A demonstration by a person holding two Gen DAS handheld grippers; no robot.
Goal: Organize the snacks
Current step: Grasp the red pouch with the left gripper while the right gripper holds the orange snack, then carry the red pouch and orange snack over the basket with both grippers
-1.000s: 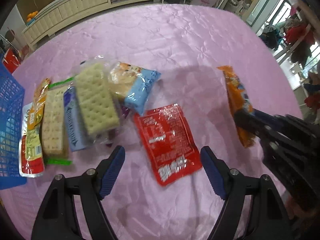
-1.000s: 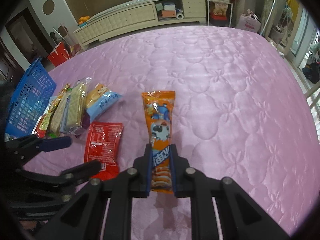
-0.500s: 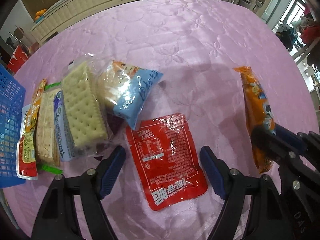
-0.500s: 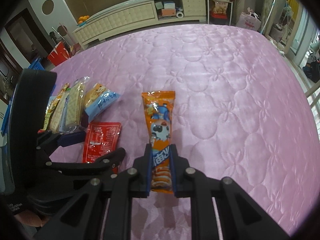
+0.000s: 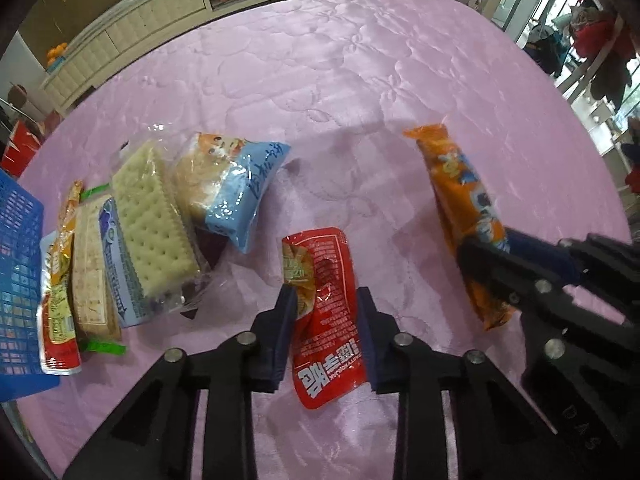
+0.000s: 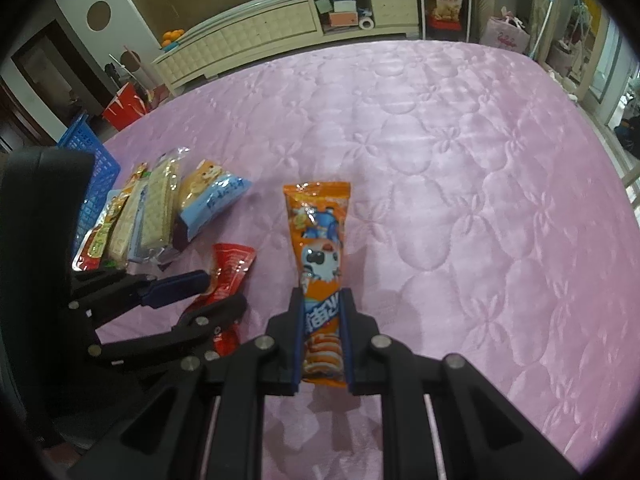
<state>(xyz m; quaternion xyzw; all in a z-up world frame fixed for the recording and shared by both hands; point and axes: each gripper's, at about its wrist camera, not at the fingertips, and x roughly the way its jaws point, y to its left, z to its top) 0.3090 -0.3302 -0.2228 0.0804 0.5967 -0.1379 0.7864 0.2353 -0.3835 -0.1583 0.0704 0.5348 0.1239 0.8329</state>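
Centrally in the left wrist view, the left gripper (image 5: 325,300) is clenched around a red snack packet (image 5: 324,312), its two blue-padded fingers pressing the packet's long sides so the foil buckles between them. The packet lies on a pink quilted bed cover (image 5: 320,80) that carries everything here.

To the right, the right gripper (image 6: 322,308) is clenched on the lower part of a long orange snack packet (image 6: 320,248) printed with a cartoon animal; most of the packet sticks out forward past the fingertips. Whether it rests on the cover or is lifted off it cannot be told.

To the left of the red packet sits a loose pile of snacks: a light blue packet (image 5: 236,192) with a cartoon face, leaning against a clear-wrapped stack of pale square crackers (image 5: 152,220), then a second cracker pack (image 5: 90,264) and a narrow yellow and red packet (image 5: 60,300). These overlap one another. Just beyond the pile, at the cover's left edge, stands a blue plastic basket (image 5: 18,280) with a lattice wall; the yellow and red packet lies against its side.

A cream sideboard (image 6: 260,36) runs along the far wall, with oranges (image 6: 173,36) on its left end.
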